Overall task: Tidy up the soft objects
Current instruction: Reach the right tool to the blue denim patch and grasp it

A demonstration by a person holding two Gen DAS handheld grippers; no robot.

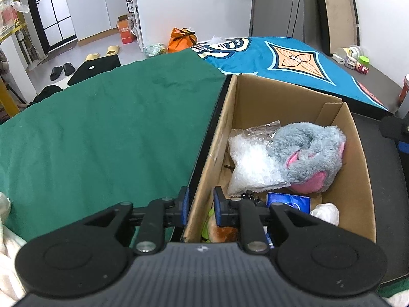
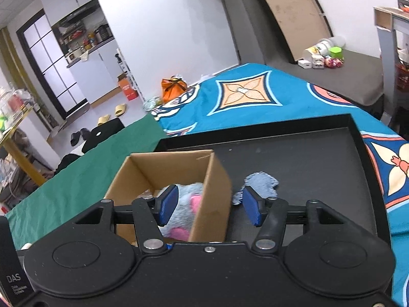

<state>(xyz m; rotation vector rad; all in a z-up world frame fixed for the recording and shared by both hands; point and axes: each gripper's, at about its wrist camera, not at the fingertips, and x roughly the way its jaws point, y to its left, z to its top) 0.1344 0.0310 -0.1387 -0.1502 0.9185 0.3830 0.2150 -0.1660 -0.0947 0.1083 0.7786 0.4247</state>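
Left wrist view has the left gripper [image 1: 201, 206] with its fingers slightly apart straddling the left wall of the cardboard box [image 1: 358, 179], gripping nothing, and the grey-pink plush [image 1: 309, 153] sits inside by the box's far right wall. Right gripper [image 2: 209, 207] is wide open over the box's right wall, and a blue fuzzy piece [image 2: 260, 183] lies just outside it on the black tray [image 2: 306, 153].

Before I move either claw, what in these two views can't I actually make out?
- Near end of the box, left wrist view: the left claw hides most of an orange-and-green item and part of a blue pack.
- Blue fluffy piece on the tray, right wrist view: partly behind the box wall and the right claw; identity unclear.
- Box contents, right wrist view: mostly hidden by the wall; only the grey plush shows.
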